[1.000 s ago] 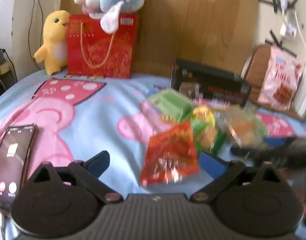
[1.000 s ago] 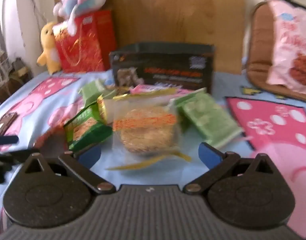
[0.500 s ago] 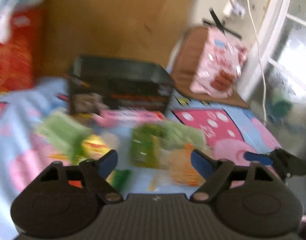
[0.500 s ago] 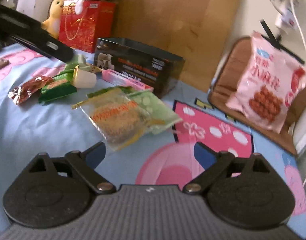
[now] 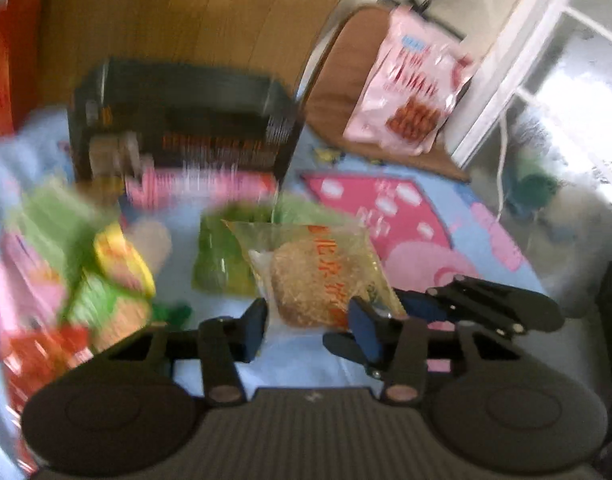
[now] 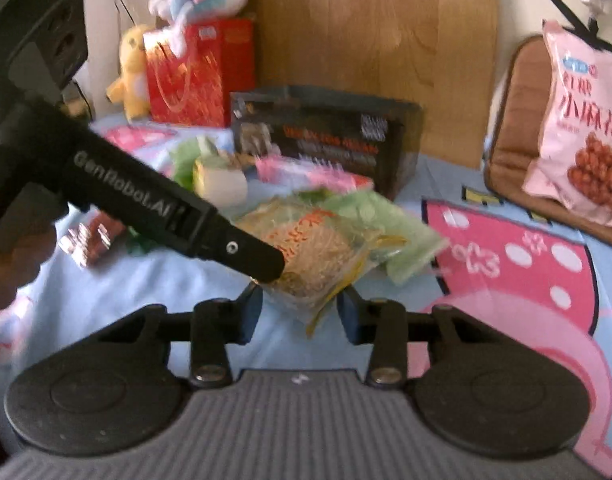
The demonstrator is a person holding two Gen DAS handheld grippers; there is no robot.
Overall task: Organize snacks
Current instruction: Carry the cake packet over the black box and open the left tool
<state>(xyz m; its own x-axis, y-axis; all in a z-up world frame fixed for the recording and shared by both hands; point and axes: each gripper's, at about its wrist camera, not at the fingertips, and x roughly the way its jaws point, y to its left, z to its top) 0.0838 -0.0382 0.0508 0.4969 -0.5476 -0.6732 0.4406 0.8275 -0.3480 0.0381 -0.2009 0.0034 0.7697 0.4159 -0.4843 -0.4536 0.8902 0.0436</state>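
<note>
A clear packet with a round golden cake and orange print (image 5: 318, 276) lies on the blue bedsheet; it also shows in the right wrist view (image 6: 318, 256). My left gripper (image 5: 310, 328) is part-open, with its fingers on either side of the packet's near end. My right gripper (image 6: 299, 314) is part-open at the packet's near corner; its blue-padded fingers reach in from the right in the left wrist view (image 5: 422, 306). Green packets (image 5: 221, 256), a yellow cup (image 5: 121, 260), a red packet (image 5: 37, 356) and a pink stick pack (image 5: 201, 186) lie around. A black open box (image 5: 185, 120) stands behind.
A large pink snack bag (image 6: 582, 128) leans on a brown chair cushion (image 6: 518, 120) at the right. A red gift bag (image 6: 197, 76) and plush toys (image 6: 129, 72) stand at the back left against a wooden headboard. The left gripper's black body (image 6: 105, 176) crosses the right view.
Both grippers have swung in onto the cake packet from opposite sides. Their jaws have narrowed from wide open to about the packet's width.
</note>
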